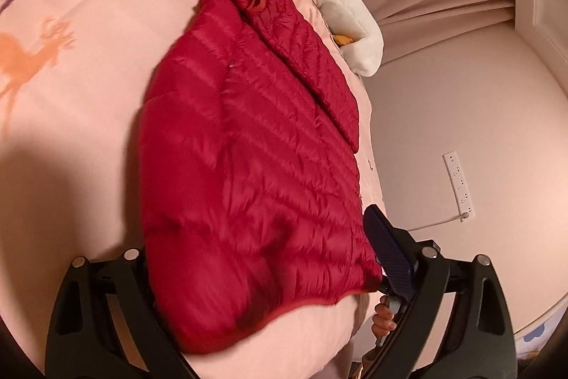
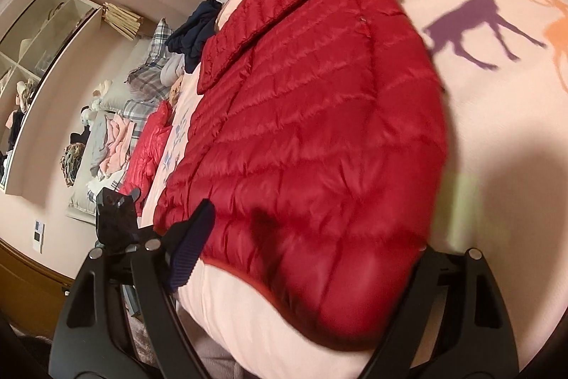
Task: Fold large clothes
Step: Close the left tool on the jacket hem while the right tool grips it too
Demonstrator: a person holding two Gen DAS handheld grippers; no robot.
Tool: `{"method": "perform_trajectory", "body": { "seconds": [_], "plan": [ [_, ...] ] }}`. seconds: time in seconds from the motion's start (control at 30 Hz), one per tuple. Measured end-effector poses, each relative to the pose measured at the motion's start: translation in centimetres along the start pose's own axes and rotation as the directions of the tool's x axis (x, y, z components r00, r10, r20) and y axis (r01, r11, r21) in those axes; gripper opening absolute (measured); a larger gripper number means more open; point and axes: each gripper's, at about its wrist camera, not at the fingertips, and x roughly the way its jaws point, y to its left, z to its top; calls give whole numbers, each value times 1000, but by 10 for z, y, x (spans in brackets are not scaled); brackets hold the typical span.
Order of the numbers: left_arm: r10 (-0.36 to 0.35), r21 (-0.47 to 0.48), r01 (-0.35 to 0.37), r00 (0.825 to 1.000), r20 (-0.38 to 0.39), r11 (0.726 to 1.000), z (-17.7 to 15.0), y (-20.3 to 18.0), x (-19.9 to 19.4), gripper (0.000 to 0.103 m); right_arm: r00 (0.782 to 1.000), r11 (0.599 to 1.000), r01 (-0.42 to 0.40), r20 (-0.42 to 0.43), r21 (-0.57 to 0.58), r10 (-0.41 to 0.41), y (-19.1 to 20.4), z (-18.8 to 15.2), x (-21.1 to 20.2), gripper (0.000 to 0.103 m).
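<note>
A red quilted puffer jacket (image 1: 248,144) lies flat on a pink bed cover (image 1: 88,59) with one sleeve folded across its back. It also shows in the right wrist view (image 2: 312,116). My left gripper (image 1: 262,272) is open, its jaws wide apart on either side of the jacket's hem; one blue pad (image 1: 390,247) shows at the hem's right corner, the other is hidden under the fabric. My right gripper (image 2: 309,247) is open around the hem too; its left pad (image 2: 193,240) shows, the right one is hidden by the jacket.
The bed cover (image 2: 497,137) has purple and orange deer prints. Plush toys (image 1: 351,20) lie at the bed's far edge. Piles of clothes and pillows (image 2: 120,130) lie beyond the bed's left edge, with shelves (image 2: 32,59) on the wall. A power strip (image 1: 458,183) lies on the floor.
</note>
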Motion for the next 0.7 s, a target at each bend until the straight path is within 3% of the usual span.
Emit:
{"method": "perform_trajectory", "body": {
  "seconds": [0.2,0.4,0.53,0.7],
  "plan": [
    [69,36,-68,997,-25,997,3,-8,18,78,1000,999,19,9,-27,-19,8,6,13,82],
    [134,30,-133,991,-25,991,-1,3,7,55,999,1000,24,25,4,-24,-2,3,5,63],
    [126,10,-126,992,-2,992,-1,9,-2,53,999,999,23,40,22,-24,-7,-1,-2,60],
    [156,-10,-156,988,16,988,-2,13,-4,29,997,999,49,53,19,-50,-8,0,1,50]
  ]
}}
